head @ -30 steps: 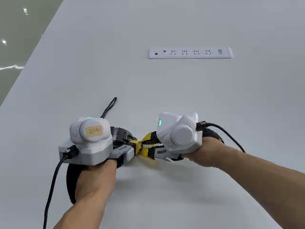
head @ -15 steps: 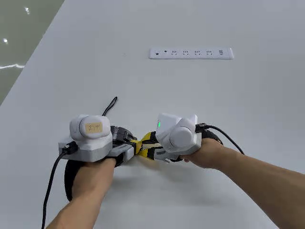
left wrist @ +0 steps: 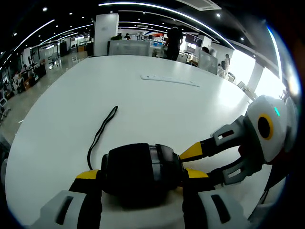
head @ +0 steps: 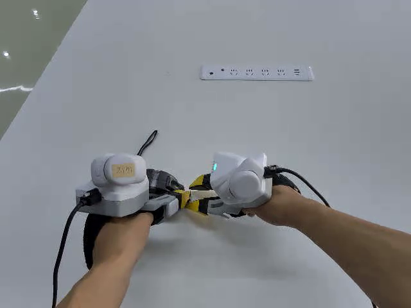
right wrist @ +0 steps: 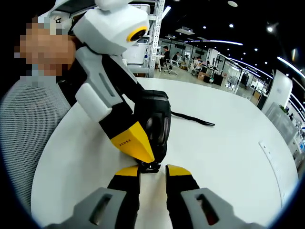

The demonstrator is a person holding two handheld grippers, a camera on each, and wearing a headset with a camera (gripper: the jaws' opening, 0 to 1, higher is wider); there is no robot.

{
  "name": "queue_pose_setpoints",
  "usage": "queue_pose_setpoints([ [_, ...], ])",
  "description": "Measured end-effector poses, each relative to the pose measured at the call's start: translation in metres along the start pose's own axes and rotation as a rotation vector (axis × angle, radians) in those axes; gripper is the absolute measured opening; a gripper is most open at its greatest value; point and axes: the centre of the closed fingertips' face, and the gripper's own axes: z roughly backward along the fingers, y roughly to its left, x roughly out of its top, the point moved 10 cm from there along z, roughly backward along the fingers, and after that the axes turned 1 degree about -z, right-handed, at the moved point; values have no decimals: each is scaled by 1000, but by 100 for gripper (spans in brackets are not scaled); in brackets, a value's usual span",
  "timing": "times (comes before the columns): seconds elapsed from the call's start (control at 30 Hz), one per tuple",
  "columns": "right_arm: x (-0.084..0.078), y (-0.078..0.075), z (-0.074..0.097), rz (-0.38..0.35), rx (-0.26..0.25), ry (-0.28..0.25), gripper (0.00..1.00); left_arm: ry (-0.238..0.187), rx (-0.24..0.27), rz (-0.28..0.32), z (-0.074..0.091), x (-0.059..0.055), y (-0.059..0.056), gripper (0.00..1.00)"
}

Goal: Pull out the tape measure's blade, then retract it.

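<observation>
Both forearms reach in low over the smooth white counter point(head: 302, 141), the left hand point(head: 122, 234) and right hand point(head: 279, 204) each wrapped around a white plastic handle, so that the two tools point at each other nose to nose. The left tool point(left wrist: 139, 176) is clenched on the black, round-bodied tape measure point(left wrist: 140, 162), its yellow-tipped jaws pressing the glossy case from either side. The case sits just above the counter near its front edge, between the two tools.

In the right gripper view the right tool point(right wrist: 151, 172) has its yellow tips drawn narrow and pinched on the small dark end hook point(right wrist: 151, 166) of the blade, right at the case's mouth — almost no blade shows between hook and case.

A thin black wrist strap point(head: 147, 142) trails from the case and lies limp on the counter beyond the left tool. A long white power strip point(head: 257, 72) lies flat, well apart toward the far side. The surface between it and the tools is bare and matte — wide room to the right of the right hand. On the left, the counter's edge runs diagonally past a glossy grey floor point(head: 26, 58).
</observation>
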Motion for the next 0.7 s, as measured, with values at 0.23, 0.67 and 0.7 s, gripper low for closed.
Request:
queue_pose_setpoints([
  [0.23,0,-1,5,-12,-22,2,28,-14,-12,-69,3,2,2,68],
  [0.67,-6,-4,24,-77,-88,-19,47,-28,-83,-200,14,-2,2,78],
  [0.7,-6,-4,26,-85,-98,-20,48,-32,-93,-210,14,-3,2,79],
])
